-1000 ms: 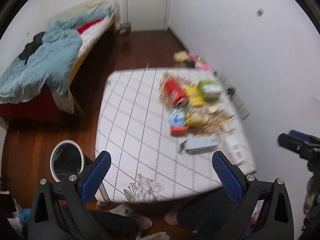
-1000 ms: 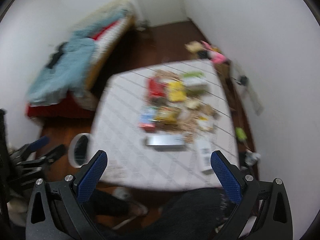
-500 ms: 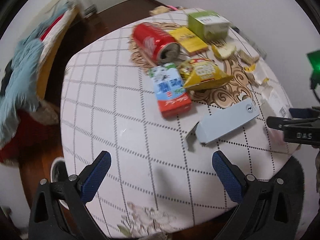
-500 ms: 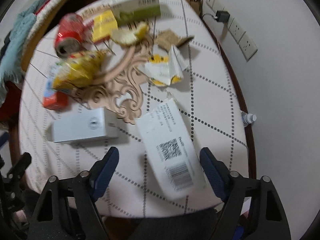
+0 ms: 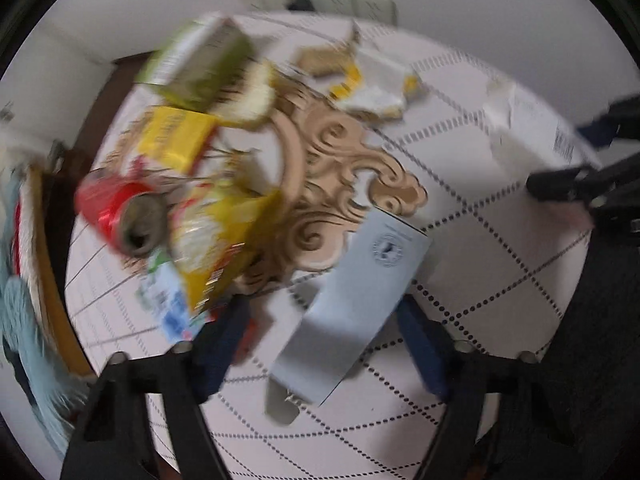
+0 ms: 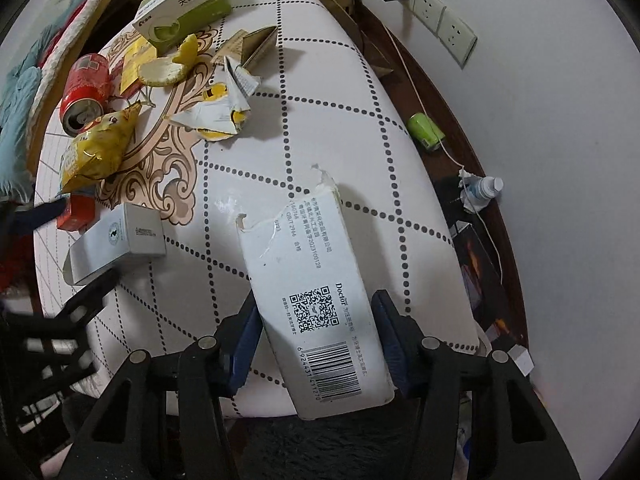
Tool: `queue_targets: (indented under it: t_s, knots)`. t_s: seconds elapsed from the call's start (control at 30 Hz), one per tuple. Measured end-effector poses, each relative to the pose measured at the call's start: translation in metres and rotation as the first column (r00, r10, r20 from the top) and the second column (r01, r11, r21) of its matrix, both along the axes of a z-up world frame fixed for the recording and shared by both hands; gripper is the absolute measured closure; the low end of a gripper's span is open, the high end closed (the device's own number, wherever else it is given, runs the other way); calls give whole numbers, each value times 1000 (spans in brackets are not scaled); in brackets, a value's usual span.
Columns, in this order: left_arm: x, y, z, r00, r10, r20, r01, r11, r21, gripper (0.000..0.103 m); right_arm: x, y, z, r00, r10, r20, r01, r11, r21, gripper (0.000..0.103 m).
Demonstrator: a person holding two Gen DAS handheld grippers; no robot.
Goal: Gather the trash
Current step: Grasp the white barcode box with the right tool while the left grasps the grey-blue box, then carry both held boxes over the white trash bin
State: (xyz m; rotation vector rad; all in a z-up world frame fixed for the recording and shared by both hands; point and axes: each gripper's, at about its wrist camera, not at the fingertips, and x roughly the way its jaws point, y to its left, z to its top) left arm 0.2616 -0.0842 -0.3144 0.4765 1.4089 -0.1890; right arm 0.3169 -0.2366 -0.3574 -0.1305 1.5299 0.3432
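Both grippers have dropped from a room-wide view to just over the table (image 6: 304,128). Right gripper (image 6: 316,344): jaws closing, torn white box (image 6: 312,292) between them, pads at its sides, grip not confirmed. Box reads "Doctor", QR code, barcode; open torn end at 12 o'clock, contents hidden. Left gripper (image 5: 320,344): jaws closing around pale blue carton (image 5: 356,312), pads not yet touching. Red can (image 6: 84,92) lies open at 10 o'clock, beside yellow snack bag (image 6: 96,152). Green box (image 6: 182,4), Chinese print, at 11 o'clock.
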Motion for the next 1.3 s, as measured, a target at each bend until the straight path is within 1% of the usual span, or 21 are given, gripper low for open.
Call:
queue_targets:
  t_s: [0.03, 0.07, 0.13, 0.2, 0.27, 0.37, 0.43, 0.5, 0.57, 0.6, 0.73, 0.8, 0.87, 0.93, 0.97, 1.0, 1.03, 1.1, 1.13, 1.17, 1.3]
  knots:
    - [2, -3, -5, 1000, -20, -22, 20, 1000, -4, 40, 0, 1, -3, 1000, 5, -4, -6, 1000, -4, 46]
    - [3, -4, -8, 999, -25, -34, 25, 1000, -8, 47, 2, 3, -5, 1000, 13, 0, -13, 1000, -12, 46]
    - [4, -4, -8, 999, -13, -41, 12, 999, -33, 55, 3, 7, -7, 1000, 24, 5, -24, 999, -24, 46]
    - [5, 0, -8, 998, 22, -52, -25, 999, -43, 63, 5, 19, -4, 999, 32, 5, -31, 999, -31, 46]
    - [4, 9, -4, 993, 99, -69, -103, 993, -63, 67, 2, 21, -3, 999, 37, 10, -36, 999, -29, 48]
    - [-4, 28, -2, 972, 212, -100, -221, 970, -98, 68, -1, 21, -2, 999, 48, 13, -47, 998, -31, 47]
    - [-7, 33, -2, 970, 228, -88, -237, 966, -101, 68, -2, 24, -2, 998, 59, 13, -58, 998, -39, 47]
    - [-7, 35, -8, 970, 228, -81, -234, 970, -72, 64, -5, 26, -2, 997, 77, 14, -77, 996, -51, 46]
    - [-7, 34, -10, 969, 238, -69, -243, 967, -81, 64, -8, 29, -1, 995, 97, 15, -96, 993, -67, 46]
    - [-5, 31, -11, 967, 243, -72, -249, 965, -84, 68, -9, 31, -1, 994, 107, 14, -106, 992, -75, 45]
    - [-3, 27, -11, 964, 261, -42, -264, 961, -80, 71, -14, 39, -1, 990, 138, 23, -135, 985, -109, 46]
    - [-6, 27, -8, 959, 283, -19, -284, 956, -78, 71, -20, 41, 0, 988, 148, 42, -141, 981, -136, 50]
    - [-17, 34, -1, 951, 310, 4, -309, 946, -96, 72, -25, 41, 2, 988, 142, 55, -134, 984, -121, 52]
    - [-30, 43, 10, 935, 353, 27, -349, 931, -112, 72, -29, 40, 5, 991, 119, 56, -113, 989, -90, 52]
    - [-35, 48, 18, 919, 390, 52, -383, 917, -112, 72, -33, 41, 9, 992, 112, 64, -107, 991, -78, 52]
    - [-37, 48, 23, 910, 409, 67, -400, 909, -117, 72, -35, 41, 13, 991, 113, 75, -107, 992, -73, 52]
    - [-43, 53, 33, 892, 442, 101, -429, 895, -127, 72, -39, 45, 18, 989, 116, 88, -110, 992, -66, 52]
    - [-55, 61, 46, 865, 480, 148, -464, 876, -132, 72, -49, 53, 30, 986, 119, 117, -114, 992, -46, 52]
    - [-62, 66, 54, 848, 502, 169, -483, 864, -144, 72, -53, 57, 37, 985, 120, 127, -116, 993, -35, 52]
    - [-71, 74, 65, 822, 536, 195, -513, 844, -157, 72, -61, 62, 47, 983, 120, 141, -119, 993, -18, 52]
    - [-101, 105, 93, 744, 612, 268, -582, 791, -188, 72, -84, 88, 75, 973, 126, 193, -136, 990, 42, 52]
